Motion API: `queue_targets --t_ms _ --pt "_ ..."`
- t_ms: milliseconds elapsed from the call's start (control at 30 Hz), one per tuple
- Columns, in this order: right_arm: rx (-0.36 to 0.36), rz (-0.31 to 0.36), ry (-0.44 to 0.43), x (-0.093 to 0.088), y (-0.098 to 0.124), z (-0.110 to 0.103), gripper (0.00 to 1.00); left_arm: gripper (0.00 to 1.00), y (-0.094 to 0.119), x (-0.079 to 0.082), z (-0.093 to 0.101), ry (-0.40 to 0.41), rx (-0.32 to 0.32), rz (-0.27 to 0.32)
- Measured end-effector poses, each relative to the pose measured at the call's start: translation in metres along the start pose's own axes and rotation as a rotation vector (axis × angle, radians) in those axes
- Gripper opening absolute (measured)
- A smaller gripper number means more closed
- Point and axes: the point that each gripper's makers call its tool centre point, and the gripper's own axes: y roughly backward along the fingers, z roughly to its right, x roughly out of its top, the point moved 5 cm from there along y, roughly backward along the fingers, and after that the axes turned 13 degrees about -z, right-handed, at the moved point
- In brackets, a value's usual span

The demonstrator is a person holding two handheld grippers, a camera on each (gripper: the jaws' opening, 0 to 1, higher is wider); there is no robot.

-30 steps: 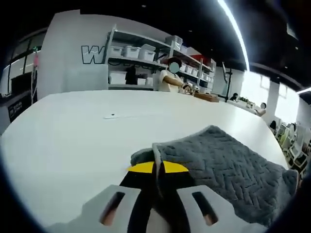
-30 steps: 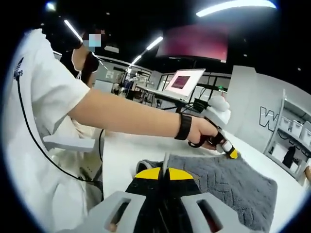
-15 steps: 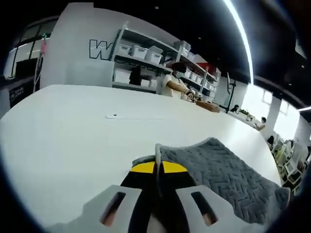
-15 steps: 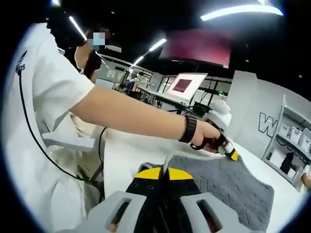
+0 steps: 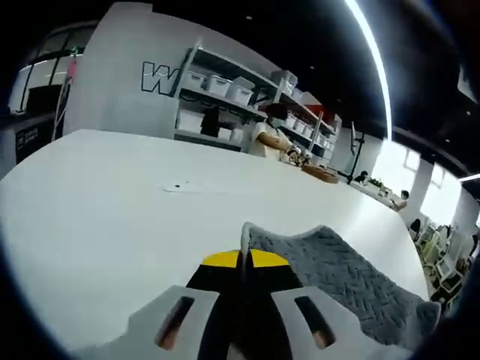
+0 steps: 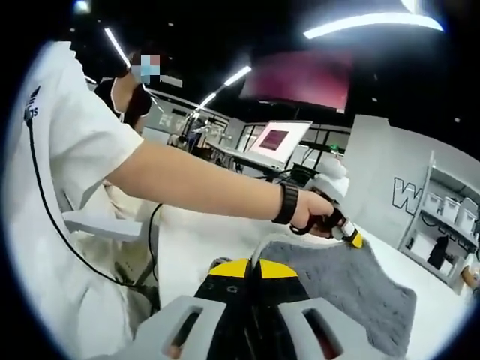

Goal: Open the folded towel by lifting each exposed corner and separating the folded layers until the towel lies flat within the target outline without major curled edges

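The white table [image 5: 97, 202] spreads wide across the left gripper view, from about 9 o'clock round to 3 o'clock. On it the grey towel [image 5: 352, 281] runs from the centre toward 4 o'clock, its herringbone weave plain to see, one thin edge raised off the table at the centre. The left gripper [image 5: 244, 262] rises from 6 o'clock with its yellow-tipped jaws pressed together on that raised edge, pinching the cloth between them.

In the right gripper view the person in a white shirt [image 6: 67, 187] sits at 9 o'clock, one arm [image 6: 195, 187] stretched nearly straight toward 3 o'clock, a dark band at the wrist. The hand [image 6: 311, 214] wraps the handle of the other gripper, whose yellow tip meets the far corner of the towel [image 6: 345, 281]. The right gripper [image 6: 255, 270] comes up from 6 o'clock, jaws closed on the near towel edge, which stands up between them. An open laptop [image 6: 274, 142] sits behind at 12 o'clock.
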Motion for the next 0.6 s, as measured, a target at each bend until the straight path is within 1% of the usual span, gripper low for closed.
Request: queue_targets --t_ms 133,167,233,333,533,600 --pt "-0.014 0.01 0.004 0.003 0.003 0.0 0.0 0.01 0.0 0.004 0.002 0.017 -0.012 0.01" --pt "-0.016 0.011 0.006 0.004 0.004 0.0 0.0 0.0 0.002 0.007 0.003 0.017 -0.013 0.021" --pt "-0.025 0.009 0.018 0.006 0.005 0.0 0.0 0.0 0.003 0.012 0.006 0.025 -0.036 0.045" --pt "-0.035 0.006 0.03 0.007 0.008 0.0 0.0 0.0 0.003 0.015 0.006 0.059 -0.049 0.042" --pt "-0.062 0.011 0.042 0.011 0.014 0.001 0.0 0.0 0.004 0.014 0.004 0.12 -0.051 0.036" --pt "-0.076 0.015 0.047 0.013 0.017 0.002 0.0 0.0 0.004 0.014 0.005 0.12 -0.056 0.038"
